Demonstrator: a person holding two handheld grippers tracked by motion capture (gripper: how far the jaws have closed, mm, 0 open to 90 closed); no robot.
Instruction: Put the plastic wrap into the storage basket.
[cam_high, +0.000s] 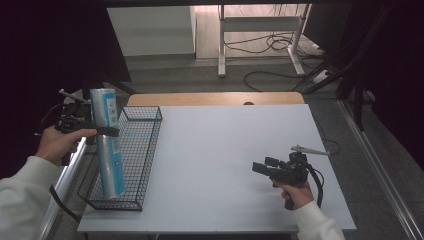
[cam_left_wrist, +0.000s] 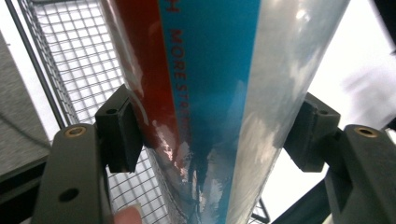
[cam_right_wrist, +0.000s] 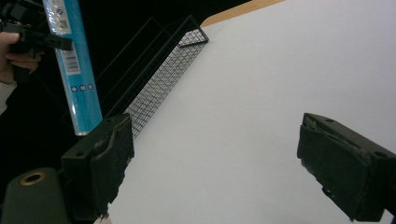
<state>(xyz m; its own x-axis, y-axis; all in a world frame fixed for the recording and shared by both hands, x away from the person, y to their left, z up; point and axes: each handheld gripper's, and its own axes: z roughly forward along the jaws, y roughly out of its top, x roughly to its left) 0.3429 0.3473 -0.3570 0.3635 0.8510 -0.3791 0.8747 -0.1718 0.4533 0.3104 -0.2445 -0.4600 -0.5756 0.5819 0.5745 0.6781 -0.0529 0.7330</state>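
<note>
The left hand (cam_high: 56, 142) holds the left gripper (cam_high: 102, 131) at the left edge of the surface (cam_high: 225, 165). Its jaws are clamped on a tube (cam_high: 108, 142), one on each side, roughly a third of the way down its length. The tube is blue and silver with a red stripe and shiny wrapping. It stands nearly upright, top tilted slightly left, with its lower end inside the basket (cam_high: 145, 150) near the front. The basket is black wire mesh, long and narrow, and lies along the left side of the white surface.

The middle of the surface is bare.

The right hand (cam_high: 296, 192) holds the right gripper (cam_high: 264, 166) low over the right front of the surface, pointing left. Its jaws stand wide apart with nothing between them, well apart from the basket.
</note>
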